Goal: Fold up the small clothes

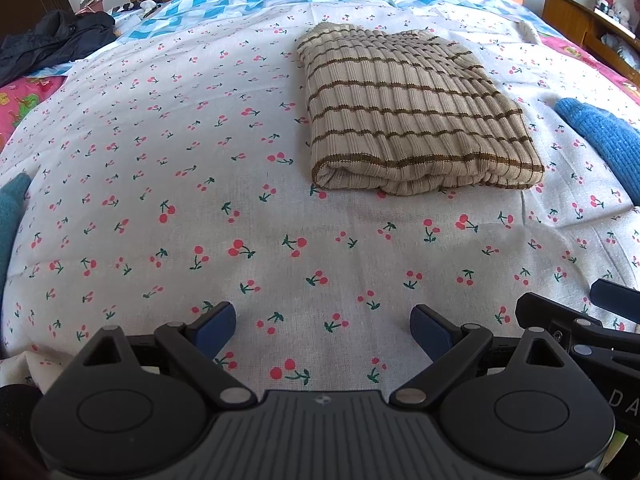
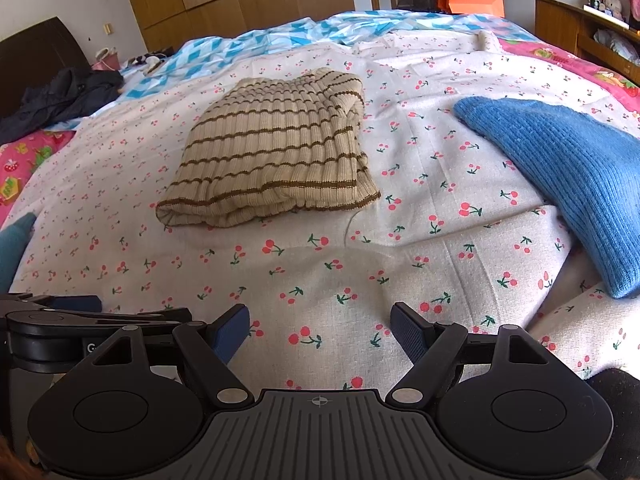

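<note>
A beige knit garment with brown stripes [image 1: 412, 116] [image 2: 272, 152] lies folded into a thick rectangle on the cherry-print sheet [image 1: 200, 160] [image 2: 420, 248]. A blue knit garment [image 2: 576, 176] [image 1: 604, 136] lies spread out to its right. My left gripper [image 1: 323, 330] hovers open over bare sheet, well short of the striped garment, with nothing between its blue pads. My right gripper [image 2: 320, 328] is open too, empty, near the bed's front edge. Each view shows part of the other gripper beside it.
A teal cloth [image 1: 10, 216] [image 2: 14, 246] pokes in at the left edge. A dark jacket [image 1: 56, 40] [image 2: 64, 96] lies at the far left of the bed. A blue-white quilt [image 2: 320, 32] covers the far end. Wooden shelves [image 2: 580, 28] stand at the right.
</note>
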